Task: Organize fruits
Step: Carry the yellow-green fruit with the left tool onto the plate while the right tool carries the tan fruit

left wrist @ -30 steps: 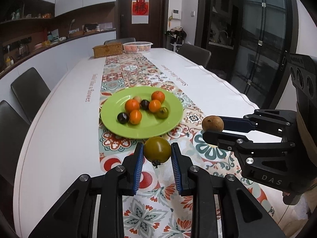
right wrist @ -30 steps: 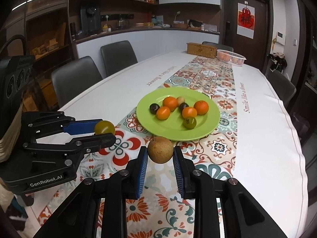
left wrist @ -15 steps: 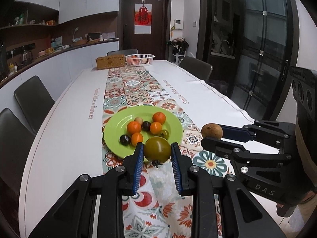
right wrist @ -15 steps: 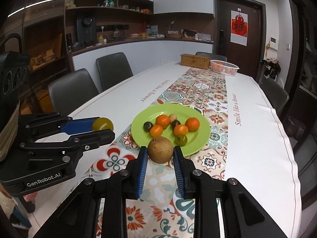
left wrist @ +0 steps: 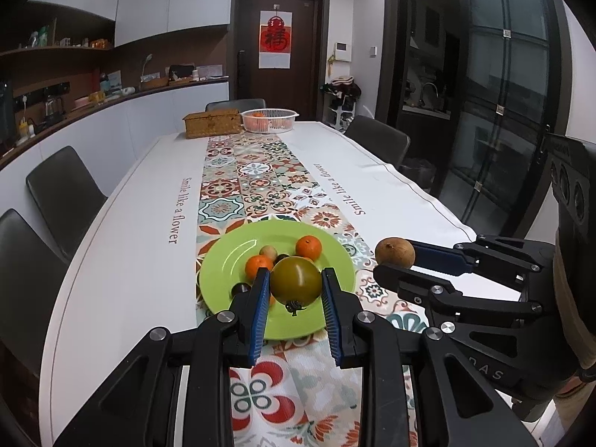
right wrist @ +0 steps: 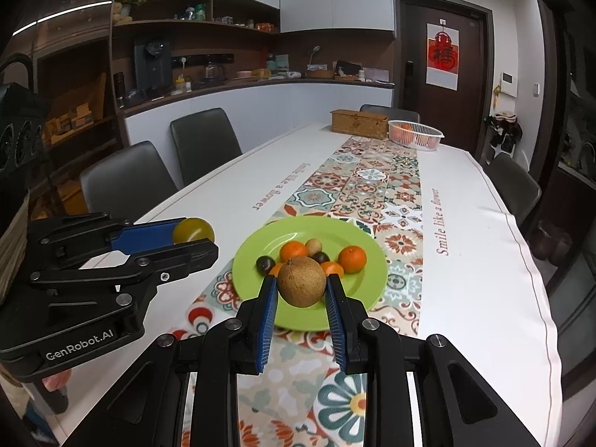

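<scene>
My left gripper (left wrist: 296, 287) is shut on an olive-green tomato (left wrist: 295, 280), held in the air above the near side of the table. My right gripper (right wrist: 301, 286) is shut on a round brown fruit (right wrist: 301, 280), also held up. Each gripper shows in the other's view: the right one with the brown fruit (left wrist: 395, 253) on the right, the left one with the tomato (right wrist: 193, 230) on the left. Beyond both, a green plate (left wrist: 231, 260) on the patterned runner holds several small fruits, among them oranges (left wrist: 308, 246) and dark plums (right wrist: 265, 263).
A white basket (left wrist: 269, 120) with oranges and a woven brown box (left wrist: 211, 123) stand at the table's far end. Dark chairs (left wrist: 63, 193) line both sides of the table. The white tablecloth (right wrist: 480, 260) flanks the runner.
Both grippers have risen and drawn back from the plate, each still holding its fruit; the plate now looks farther off and lower behind the fruits.
</scene>
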`<state>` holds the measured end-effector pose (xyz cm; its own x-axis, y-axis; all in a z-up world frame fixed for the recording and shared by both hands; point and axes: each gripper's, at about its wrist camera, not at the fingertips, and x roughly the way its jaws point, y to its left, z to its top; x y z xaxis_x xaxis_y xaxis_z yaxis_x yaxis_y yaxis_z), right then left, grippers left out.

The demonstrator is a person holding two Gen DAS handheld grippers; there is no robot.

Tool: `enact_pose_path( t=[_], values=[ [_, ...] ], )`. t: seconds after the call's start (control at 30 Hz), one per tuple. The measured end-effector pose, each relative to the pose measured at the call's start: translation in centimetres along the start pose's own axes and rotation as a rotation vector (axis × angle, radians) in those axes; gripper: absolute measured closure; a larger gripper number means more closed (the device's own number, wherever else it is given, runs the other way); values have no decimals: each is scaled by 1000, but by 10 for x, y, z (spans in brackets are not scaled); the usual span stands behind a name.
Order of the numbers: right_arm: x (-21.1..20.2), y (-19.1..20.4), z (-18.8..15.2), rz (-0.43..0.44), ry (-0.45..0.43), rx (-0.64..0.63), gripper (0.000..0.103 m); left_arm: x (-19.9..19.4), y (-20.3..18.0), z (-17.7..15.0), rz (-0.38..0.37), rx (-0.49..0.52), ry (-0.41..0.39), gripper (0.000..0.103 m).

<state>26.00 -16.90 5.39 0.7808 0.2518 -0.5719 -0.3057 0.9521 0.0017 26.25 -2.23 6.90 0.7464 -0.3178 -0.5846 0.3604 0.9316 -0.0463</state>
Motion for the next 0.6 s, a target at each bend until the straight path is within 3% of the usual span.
enact_pose_path(
  t=[0.6],
  values=[
    [61,-13,29,-4,53,-19,76,52,34,17,11,-40,50,75]
  ],
)
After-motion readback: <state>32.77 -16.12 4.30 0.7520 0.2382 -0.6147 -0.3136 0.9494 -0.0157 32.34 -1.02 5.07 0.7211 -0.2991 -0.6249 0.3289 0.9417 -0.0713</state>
